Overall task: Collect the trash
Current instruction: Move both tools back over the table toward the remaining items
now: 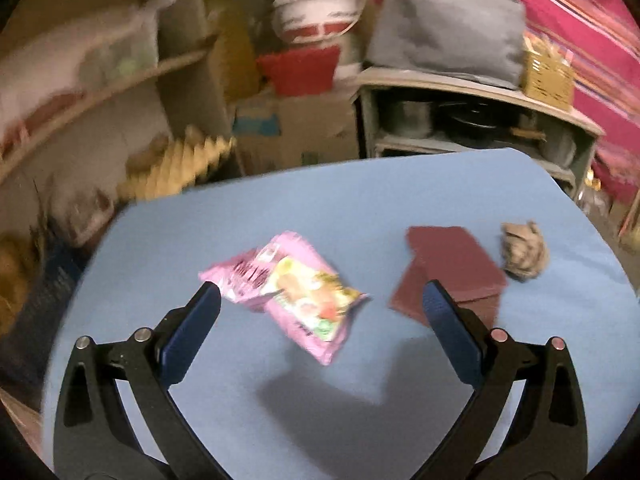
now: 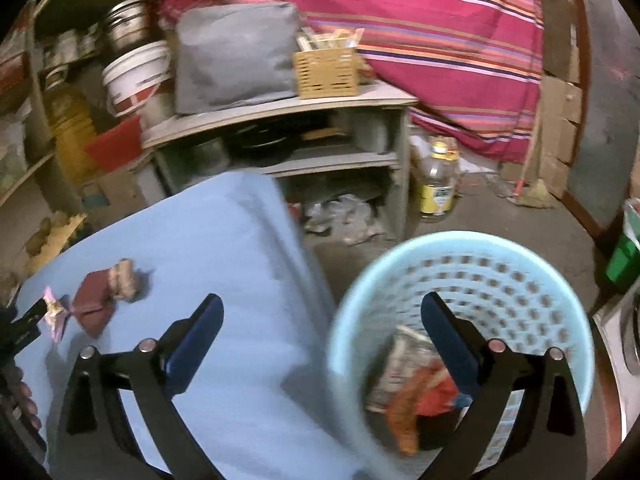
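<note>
On the blue table [image 1: 280, 420] lie a pink snack wrapper [image 1: 288, 288], a folded maroon paper [image 1: 452, 272] and a crumpled brown paper ball [image 1: 524, 252]. My left gripper [image 1: 322, 291] hangs open just above the table, its fingertips at either side of the wrapper's near end without touching it. My right gripper [image 2: 322, 303] is open and empty, straddling the table's right edge and the rim of a light blue perforated basket [image 2: 520, 264]. Inside the basket lie wrappers [image 2: 416, 392]. The right wrist view also shows the maroon paper [image 2: 94, 300] and the paper ball [image 2: 124, 276] at the far left.
A grey shelf unit [image 1: 472, 120] with pots stands behind the table, topped by a grey bag [image 1: 448, 24] and a wicker box [image 1: 548, 76]. A plastic bottle [image 2: 438, 184] and a green bin [image 2: 624, 256] sit on the floor beyond the basket. A hand [image 2: 20, 396] shows at the left edge.
</note>
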`<control>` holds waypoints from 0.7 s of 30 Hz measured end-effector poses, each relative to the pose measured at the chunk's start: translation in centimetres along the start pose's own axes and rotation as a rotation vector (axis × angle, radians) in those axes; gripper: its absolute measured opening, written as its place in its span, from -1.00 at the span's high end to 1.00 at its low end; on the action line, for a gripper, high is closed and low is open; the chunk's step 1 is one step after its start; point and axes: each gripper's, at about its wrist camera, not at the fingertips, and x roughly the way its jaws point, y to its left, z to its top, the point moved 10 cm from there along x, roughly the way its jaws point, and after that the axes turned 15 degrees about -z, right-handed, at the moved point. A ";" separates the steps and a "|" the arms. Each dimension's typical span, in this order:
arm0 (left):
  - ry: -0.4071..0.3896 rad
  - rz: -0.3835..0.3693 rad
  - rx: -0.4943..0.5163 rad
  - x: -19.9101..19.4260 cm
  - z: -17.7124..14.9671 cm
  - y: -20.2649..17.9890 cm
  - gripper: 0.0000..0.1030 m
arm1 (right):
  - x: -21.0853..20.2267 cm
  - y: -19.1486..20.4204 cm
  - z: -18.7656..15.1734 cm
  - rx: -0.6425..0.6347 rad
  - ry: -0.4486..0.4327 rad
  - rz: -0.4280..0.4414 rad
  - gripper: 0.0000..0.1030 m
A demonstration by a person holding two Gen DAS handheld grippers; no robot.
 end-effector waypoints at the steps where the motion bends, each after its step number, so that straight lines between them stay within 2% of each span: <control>1: 0.014 -0.007 -0.036 0.6 -0.2 1.2 -0.89 | -0.1 1.7 -0.1 -0.025 -0.004 0.010 -0.88; 6: 0.058 -0.027 -0.080 2.7 -1.5 3.2 -0.87 | -0.2 7.4 -0.7 -0.130 -0.024 0.032 -0.88; 10: 0.076 -0.040 -0.045 3.9 -1.4 3.2 -0.87 | -0.1 11.9 -1.3 -0.196 -0.030 0.051 -0.88; 11: 0.084 -0.043 -0.033 4.1 -1.4 3.1 -0.82 | -0.1 12.7 -1.4 -0.200 -0.027 0.063 -0.88; 14: 0.117 -0.051 -0.008 5.0 -1.9 2.9 -0.60 | -0.1 15.5 -1.8 -0.221 -0.020 0.100 -0.88; 18: 0.155 -0.118 -0.026 5.6 -2.5 2.6 0.11 | 0.3 18.4 -2.3 -0.263 -0.021 0.112 -0.88; 21: 0.162 -0.148 -0.073 5.9 -2.6 3.1 0.32 | 0.8 19.8 -2.2 -0.270 -0.018 0.115 -0.88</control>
